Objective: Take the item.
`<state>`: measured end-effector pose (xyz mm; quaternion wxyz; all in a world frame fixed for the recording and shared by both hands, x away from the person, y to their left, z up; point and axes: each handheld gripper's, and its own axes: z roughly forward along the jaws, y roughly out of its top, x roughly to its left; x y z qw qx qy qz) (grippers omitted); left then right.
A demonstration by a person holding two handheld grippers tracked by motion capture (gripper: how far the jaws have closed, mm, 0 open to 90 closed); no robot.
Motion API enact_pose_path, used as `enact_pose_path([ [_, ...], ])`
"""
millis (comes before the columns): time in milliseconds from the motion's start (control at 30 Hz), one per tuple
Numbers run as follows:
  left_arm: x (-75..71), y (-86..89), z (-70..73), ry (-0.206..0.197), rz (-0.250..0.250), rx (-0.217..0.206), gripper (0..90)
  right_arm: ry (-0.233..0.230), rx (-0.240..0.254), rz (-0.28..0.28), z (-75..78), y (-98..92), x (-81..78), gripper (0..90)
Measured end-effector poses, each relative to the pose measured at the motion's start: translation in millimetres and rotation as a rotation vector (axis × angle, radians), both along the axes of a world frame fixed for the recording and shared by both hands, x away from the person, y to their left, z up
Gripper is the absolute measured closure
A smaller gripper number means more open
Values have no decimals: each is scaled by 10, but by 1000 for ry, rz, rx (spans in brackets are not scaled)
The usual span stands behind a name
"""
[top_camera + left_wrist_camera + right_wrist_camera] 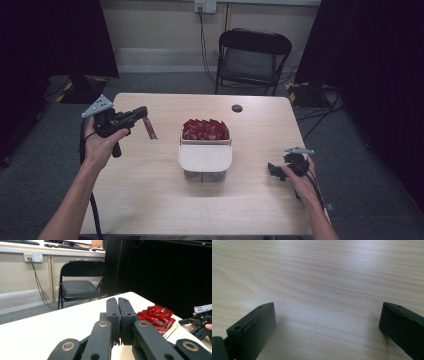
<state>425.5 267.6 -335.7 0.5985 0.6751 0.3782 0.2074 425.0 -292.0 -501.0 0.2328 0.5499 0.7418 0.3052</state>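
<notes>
Here, nearest the person, the right gripper (pixel 278 170) rests low over the table (pixel 150 200) with its jaws spread wide and empty. Further in, a clear box (pixel 205 159) sits mid-table, heaped with red packets (pixel 205 129). Beyond, the left gripper (pixel 145 114) is lifted, pinching one red packet (pixel 150 129). Judging by that, one packet is in transit; direction unclear.

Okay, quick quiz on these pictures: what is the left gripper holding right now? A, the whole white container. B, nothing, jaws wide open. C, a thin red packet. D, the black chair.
C: in the high view the left gripper has a thin red packet hanging from its tip, and its own view shows the jaws pressed together.
</notes>
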Motion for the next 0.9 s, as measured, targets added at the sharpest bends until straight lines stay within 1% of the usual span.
enact_pose_path([
  [33,15,-5,-27,2,3,6,879,0,0,0,0,0,0,3],
  [67,36,-14,-72,15,7,12,878,0,0,0,0,0,0,3],
  [133,46,-22,-97,16,7,10,879,0,0,0,0,0,0,2],
  [200,60,-35,-140,24,6,23,878,0,0,0,0,0,0,3],
  [267,86,-52,-213,31,-3,36,878,0,0,0,0,0,0,3],
  [400,113,-51,-266,40,0,41,879,0,0,0,0,0,0,3],
  [467,131,-53,-306,49,4,43,878,0,0,0,0,0,0,2],
  [500,151,-60,-350,58,0,44,878,0,0,0,0,0,0,2],
  [533,161,-66,-372,62,1,52,878,0,0,0,0,0,1,2],
  [567,161,-66,-372,62,1,52,878,0,0,0,0,0,1,2],
  [667,192,-103,-435,74,0,60,878,1,0,0,0,0,1,1],
  [700,212,-132,-465,87,-5,66,879,1,0,0,0,0,2,1],
  [833,248,-181,-501,99,-13,68,878,1,0,0,0,1,2,1],
  [900,269,-218,-525,105,-24,78,878,1,0,0,0,1,2,1],
])
